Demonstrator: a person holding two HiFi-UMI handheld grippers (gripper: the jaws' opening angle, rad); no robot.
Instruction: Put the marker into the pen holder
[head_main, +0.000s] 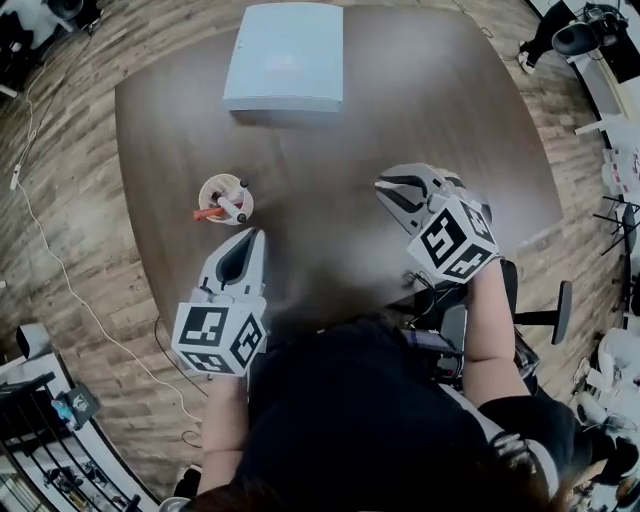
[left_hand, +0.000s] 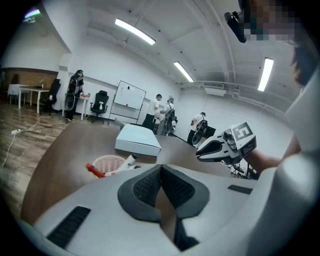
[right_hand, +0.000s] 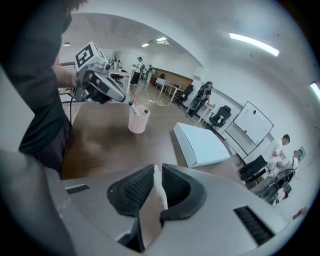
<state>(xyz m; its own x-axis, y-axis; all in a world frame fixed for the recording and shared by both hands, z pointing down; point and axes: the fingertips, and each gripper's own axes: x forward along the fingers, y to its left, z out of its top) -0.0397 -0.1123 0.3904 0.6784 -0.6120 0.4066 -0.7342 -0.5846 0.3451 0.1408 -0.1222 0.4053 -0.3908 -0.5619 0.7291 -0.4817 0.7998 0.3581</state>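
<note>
Right hand-held gripper (head_main: 386, 188) clamps marker (right_hand: 159, 188), box (head_main: 285, 55) beyond holder (right_hand: 138, 121)

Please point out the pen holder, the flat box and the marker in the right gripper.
Pink mesh pen holder (right_hand: 138, 124): right gripper view, its wall.
Pale blue flat box (head_main: 285, 60): head view, its lid.
White marker (right_hand: 159, 189): right gripper view, body between the jaws.

— Underfoot?
— Wood-plank floor (head_main: 70, 120), brown and streaky.
— Furniture?
— Rounded brown table (head_main: 420, 110); black office chair (left_hand: 100, 103) beside a whiteboard (left_hand: 128, 95).
— Overhead?
— Long strip lights (left_hand: 134, 31) on a pale ceiling (left_hand: 200, 35), above white walls (left_hand: 95, 70).
</note>
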